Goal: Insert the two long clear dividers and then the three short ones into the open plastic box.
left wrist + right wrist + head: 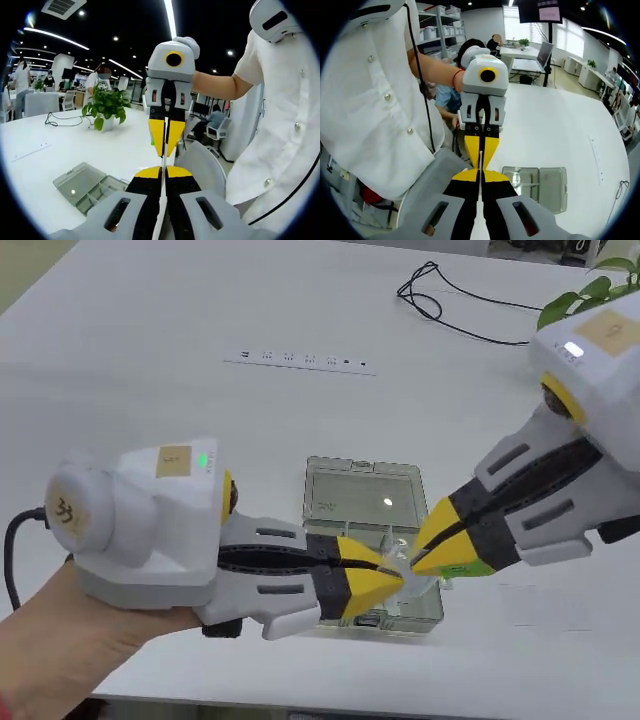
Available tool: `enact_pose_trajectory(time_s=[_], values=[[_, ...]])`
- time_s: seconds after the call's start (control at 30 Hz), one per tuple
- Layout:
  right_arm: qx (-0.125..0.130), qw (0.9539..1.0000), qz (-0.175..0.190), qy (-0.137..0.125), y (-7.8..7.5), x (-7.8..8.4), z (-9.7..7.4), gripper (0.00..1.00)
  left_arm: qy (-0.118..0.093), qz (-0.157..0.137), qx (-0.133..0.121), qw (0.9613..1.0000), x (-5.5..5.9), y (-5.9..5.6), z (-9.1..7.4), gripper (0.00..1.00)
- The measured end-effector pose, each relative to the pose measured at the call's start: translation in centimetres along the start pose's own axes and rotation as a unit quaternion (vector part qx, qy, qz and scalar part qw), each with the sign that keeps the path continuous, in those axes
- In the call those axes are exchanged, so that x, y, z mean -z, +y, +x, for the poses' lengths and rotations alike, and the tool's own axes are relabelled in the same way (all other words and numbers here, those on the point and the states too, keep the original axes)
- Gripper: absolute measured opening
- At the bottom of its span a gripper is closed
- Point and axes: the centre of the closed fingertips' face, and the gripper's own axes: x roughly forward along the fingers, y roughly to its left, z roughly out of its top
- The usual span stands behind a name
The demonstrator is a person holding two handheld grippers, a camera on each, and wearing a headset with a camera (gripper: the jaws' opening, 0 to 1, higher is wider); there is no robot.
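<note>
The open clear plastic box (365, 498) lies on the white table, its lid flat behind and its base under the jaw tips. Just above the base hangs a thin clear divider (408, 562), and both grippers are shut on it, tip to tip. My left gripper (385, 578) comes in from the left, held in a hand. My right gripper (425, 548) slants down from the upper right. In the left gripper view the left gripper (162, 172) pinches the divider (163, 162) edge-on, facing the right gripper (165, 150). The right gripper view mirrors this: right gripper (481, 175), left gripper (481, 150), box (540, 187).
A white power strip (300, 359) lies farther back on the table. A black cable (440, 305) loops at the far right beside a green plant (590, 295). The table's front edge runs just below the box. The person's white shirt (280, 125) is close behind the grippers.
</note>
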Motion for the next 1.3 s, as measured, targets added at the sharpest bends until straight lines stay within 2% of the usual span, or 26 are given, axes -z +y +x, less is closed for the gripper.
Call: enact_pose_trajectory(time_s=[0.27,0.4,0.53,0.8,0.93,1.3], values=[[0.004,1.0000,0.005,0.001,0.0,-0.1,0.0,0.02,-0.001,-0.010,-0.013,0.9999,0.4,0.3,-0.4,0.01],[0.010,0.9999,0.007,-0.002,-0.2,-0.3,-0.2,0.02,-0.003,-0.018,-0.017,0.9997,0.6,0.3,-0.5,0.07],[0.016,0.9998,0.010,-0.004,-0.6,-0.5,-0.6,0.02,-0.005,-0.024,-0.031,0.9992,0.7,0.7,-0.9,0.11],[0.043,0.9989,0.014,-0.011,-2.2,-1.0,-1.4,0.02,-0.006,-0.039,-0.065,0.9971,1.2,2.0,-2.2,0.25],[0.053,0.9985,0.015,-0.010,-2.8,-1.2,-1.4,0.02,-0.011,-0.040,-0.082,0.9957,1.2,2.6,-3.1,0.27],[0.066,0.9977,0.008,-0.010,-4.3,-1.8,-0.7,0.02,-0.013,-0.040,-0.103,0.9938,1.6,2.9,-4.5,0.30]])
